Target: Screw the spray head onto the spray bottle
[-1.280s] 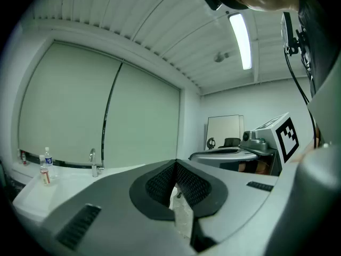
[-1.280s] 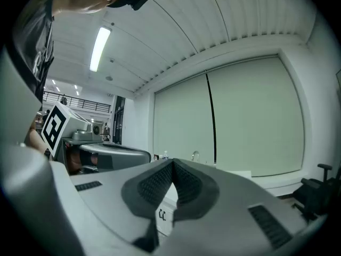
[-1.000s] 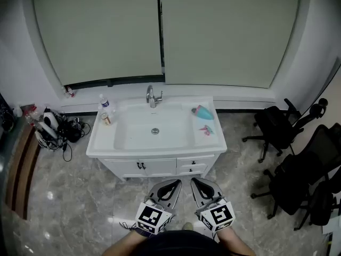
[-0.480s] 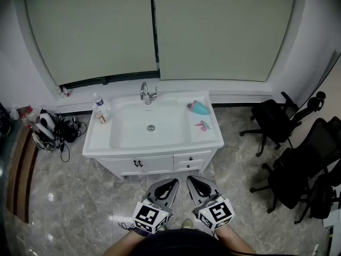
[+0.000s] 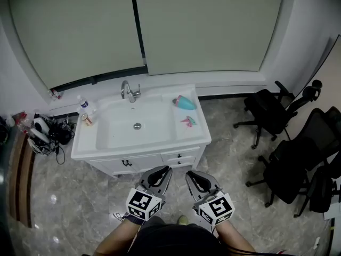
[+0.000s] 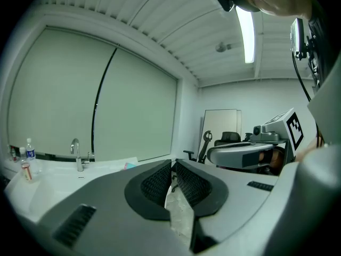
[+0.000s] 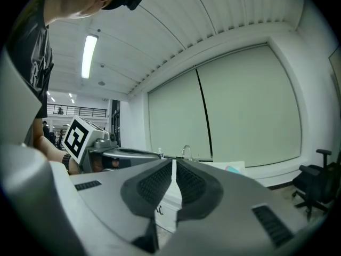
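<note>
The fingers [image 6: 155,185] of the left gripper [image 5: 164,169] and right gripper [image 5: 189,175] are clenched on nothing, far from the teal bottle [image 5: 185,103] lying by the pink spray head [image 5: 187,121] on the tabletop [image 5: 196,133]; both look light and slippery, so hold the bottle's middle.

Head view: high above, pitched steeply down, well back from the counter [image 5: 82,145]; left gripper [image 5: 165,168] and right gripper [image 5: 188,173] at the view's bottom edge. Both gripper views: low, near level, looking along own jaws toward the counter's front edge. All three share the faucet [image 5: 128,91]; each gripper view catches the other gripper
</note>
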The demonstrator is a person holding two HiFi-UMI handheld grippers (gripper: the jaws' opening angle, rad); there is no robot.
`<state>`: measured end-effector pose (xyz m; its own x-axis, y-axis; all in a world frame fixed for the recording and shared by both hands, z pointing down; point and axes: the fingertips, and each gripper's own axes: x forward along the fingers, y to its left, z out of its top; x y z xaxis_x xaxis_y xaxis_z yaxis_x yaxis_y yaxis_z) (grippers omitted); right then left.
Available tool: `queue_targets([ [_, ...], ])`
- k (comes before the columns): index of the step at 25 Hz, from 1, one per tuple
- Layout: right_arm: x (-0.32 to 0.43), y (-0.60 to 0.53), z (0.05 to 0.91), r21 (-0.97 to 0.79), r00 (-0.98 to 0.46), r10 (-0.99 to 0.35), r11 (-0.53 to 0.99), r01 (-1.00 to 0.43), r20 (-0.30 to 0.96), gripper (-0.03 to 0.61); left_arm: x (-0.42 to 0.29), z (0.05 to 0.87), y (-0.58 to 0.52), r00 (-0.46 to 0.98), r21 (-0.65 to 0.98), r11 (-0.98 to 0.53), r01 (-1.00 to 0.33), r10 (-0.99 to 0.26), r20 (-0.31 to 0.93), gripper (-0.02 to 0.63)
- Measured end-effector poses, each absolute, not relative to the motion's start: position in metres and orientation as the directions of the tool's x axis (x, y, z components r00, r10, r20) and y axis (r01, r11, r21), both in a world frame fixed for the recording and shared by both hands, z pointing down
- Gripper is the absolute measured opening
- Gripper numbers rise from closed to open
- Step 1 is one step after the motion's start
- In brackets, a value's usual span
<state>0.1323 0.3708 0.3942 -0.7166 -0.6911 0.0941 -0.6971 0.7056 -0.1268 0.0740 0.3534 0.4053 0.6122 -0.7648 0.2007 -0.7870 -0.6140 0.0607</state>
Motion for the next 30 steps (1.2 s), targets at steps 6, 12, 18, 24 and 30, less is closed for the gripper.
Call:
queue_targets([
  [6, 0.161, 0.329, 0.398, -0.143, -0.688, -0.720, 0.674, -0.725, 0.090, 0.001, 0.091, 0.404, 0.282, 0.628, 0.041, -0.636, -0.771, -0.748, 0.214, 0.008],
  [12, 0.158, 0.246, 0.422, -0.162, -0.636, -0.761, 0.616, -0.771, 0.127, 0.002, 0.097, 0.429, 0.200, 0.683, 0.059, -0.690, -0.721, -0.695, 0.225, 0.008],
  [18, 0.118, 0.122, 0.427, -0.158, -0.586, -0.794, 0.565, -0.810, 0.164, 0.000, 0.066, 0.452, 0.070, 0.739, 0.068, -0.752, -0.656, -0.621, 0.260, 0.008],
  [24, 0.088, 0.028, 0.424, -0.175, -0.529, -0.832, 0.503, -0.846, 0.167, 0.002, 0.048, 0.451, -0.030, 0.779, 0.095, -0.787, -0.609, -0.572, 0.258, 0.008],
  [30, 0.086, -0.040, 0.434, 0.013, -0.568, -0.808, 0.577, -0.817, 0.156, 0.002, 0.058, 0.488, -0.095, 0.763, -0.015, -0.819, -0.574, -0.541, 0.354, 0.009],
])
